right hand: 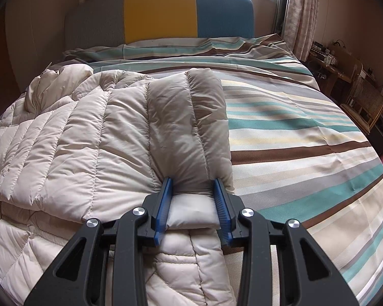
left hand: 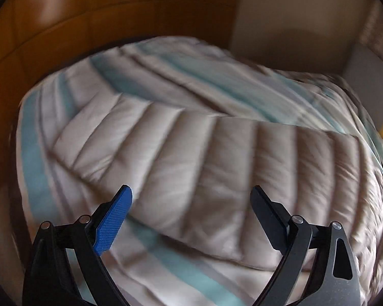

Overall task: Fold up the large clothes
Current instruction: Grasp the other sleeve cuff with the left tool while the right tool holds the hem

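The right tool [right hand: 193,205] pinched a folded edge of the puffy beige quilted down coat [right hand: 94,132] spread on the striped bed [right hand: 306,137], apparently to carry the fold across, while the left tool [left hand: 191,219] hovered wide and empty above it.

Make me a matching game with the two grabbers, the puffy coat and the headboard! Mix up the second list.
1. left gripper
2. right gripper
3. puffy coat
4. headboard

a. grey, yellow and blue
b. pinching a fold of padded fabric
c. wide open, holding nothing
d. beige, lying on the striped bedding

Pairs: 1-c, 2-b, 3-d, 4-a
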The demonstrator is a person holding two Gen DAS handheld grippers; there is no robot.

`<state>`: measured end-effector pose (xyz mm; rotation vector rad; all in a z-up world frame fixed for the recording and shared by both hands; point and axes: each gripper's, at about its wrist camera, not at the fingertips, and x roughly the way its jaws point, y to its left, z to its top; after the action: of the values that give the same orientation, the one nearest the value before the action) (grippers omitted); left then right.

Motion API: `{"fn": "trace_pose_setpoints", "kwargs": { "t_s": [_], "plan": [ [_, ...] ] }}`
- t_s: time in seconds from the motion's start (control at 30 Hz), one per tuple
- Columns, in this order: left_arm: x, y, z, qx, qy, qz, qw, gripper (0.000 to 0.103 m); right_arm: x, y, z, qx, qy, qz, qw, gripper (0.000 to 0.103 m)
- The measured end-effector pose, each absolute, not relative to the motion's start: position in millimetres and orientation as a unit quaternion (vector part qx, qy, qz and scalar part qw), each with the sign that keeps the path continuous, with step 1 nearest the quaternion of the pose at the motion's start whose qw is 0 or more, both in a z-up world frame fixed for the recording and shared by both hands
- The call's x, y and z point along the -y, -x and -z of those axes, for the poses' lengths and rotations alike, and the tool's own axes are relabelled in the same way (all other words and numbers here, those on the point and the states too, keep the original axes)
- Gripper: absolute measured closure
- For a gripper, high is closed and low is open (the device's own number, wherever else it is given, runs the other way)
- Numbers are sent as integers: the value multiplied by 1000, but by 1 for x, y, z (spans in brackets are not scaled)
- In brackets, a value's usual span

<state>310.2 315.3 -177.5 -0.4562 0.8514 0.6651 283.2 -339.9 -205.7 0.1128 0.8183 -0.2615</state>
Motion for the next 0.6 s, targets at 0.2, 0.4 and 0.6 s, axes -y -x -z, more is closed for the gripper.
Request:
{"fn": "trace_pose_setpoints", "kwargs": {
  "t_s": [0.2,0.4,0.6],
  "plan": [
    [-324,-318,194,-414,226,-317,823,10,340,-283,206,-396,-55,127,908,69],
    [-316,-336,201,-418,218,-323,821,10,340,-283,206,-396,-54,127,908,69],
    [-304,-347,198,-413,181,-316,835,46,339,-282,204,-396,-50,128,908,69]
  ]
}}
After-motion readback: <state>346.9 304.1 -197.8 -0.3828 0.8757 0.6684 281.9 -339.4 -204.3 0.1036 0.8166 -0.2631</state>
